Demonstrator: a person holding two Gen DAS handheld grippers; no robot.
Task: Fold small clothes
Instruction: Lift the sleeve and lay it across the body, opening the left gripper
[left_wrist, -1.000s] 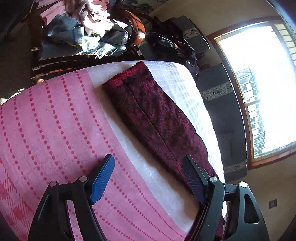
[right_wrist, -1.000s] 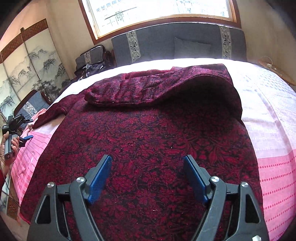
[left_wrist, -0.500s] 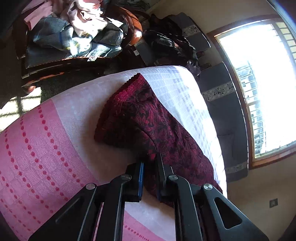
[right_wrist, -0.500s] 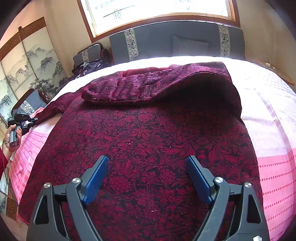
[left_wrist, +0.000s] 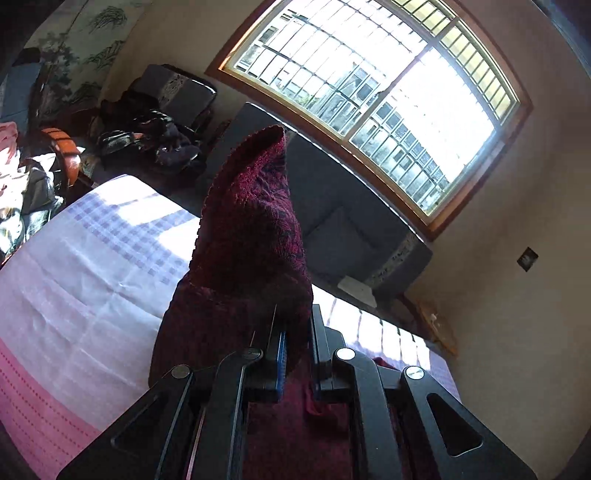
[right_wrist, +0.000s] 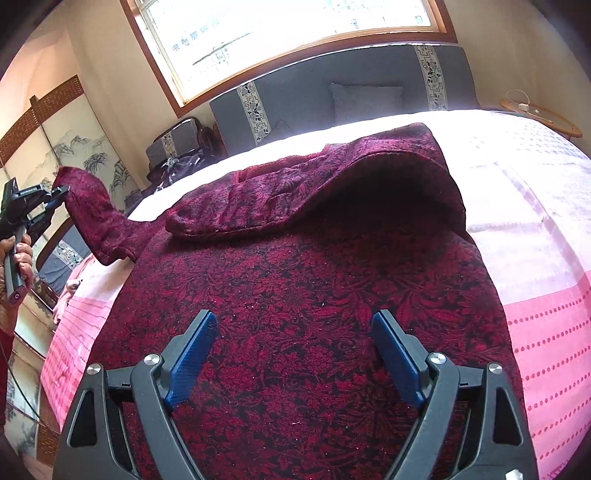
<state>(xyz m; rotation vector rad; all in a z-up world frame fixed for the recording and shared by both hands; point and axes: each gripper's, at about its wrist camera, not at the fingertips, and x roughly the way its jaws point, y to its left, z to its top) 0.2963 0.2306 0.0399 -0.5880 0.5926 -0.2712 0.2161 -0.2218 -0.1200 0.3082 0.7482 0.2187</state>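
1. Burgundy brocade with a black floral pattern: the garment (right_wrist: 314, 295) lies spread over most of the bed (right_wrist: 535, 229), filling the centre and lower half of the right wrist view, its far side already turned over on itself in a loose flap near the upper middle of the frame.

2. One sleeve (right_wrist: 99, 221) rises off the bed at the left edge of that view, pinched near its cuff by the left gripper (right_wrist: 55, 195), whose jaws are closed on the cloth; a hand (right_wrist: 16, 254) grips the handle below.

3. From the left wrist view, the same sleeve (left_wrist: 251, 229) stands up in a soft cone at frame centre against the window (left_wrist: 369, 92), its cuff end flopping above the clamped left gripper (left_wrist: 295, 354).

4. At the bottom of the right wrist view, the right gripper (right_wrist: 291, 354) hovers over the garment's near body with its blue fingers (right_wrist: 192, 358) spread wide, holding nothing.

5. Judging by the way the sleeve slumps and the flap sags, the fabric is limp but fairly thick and weighty; it should drape rather than hold a crease, and its textured weave looks unlikely to slip from the pads.

6. Sensible holds appear to be hems, cuffs and seam edges, where layers are doubled; a pinch in the flat middle would likely just bunch the cloth.
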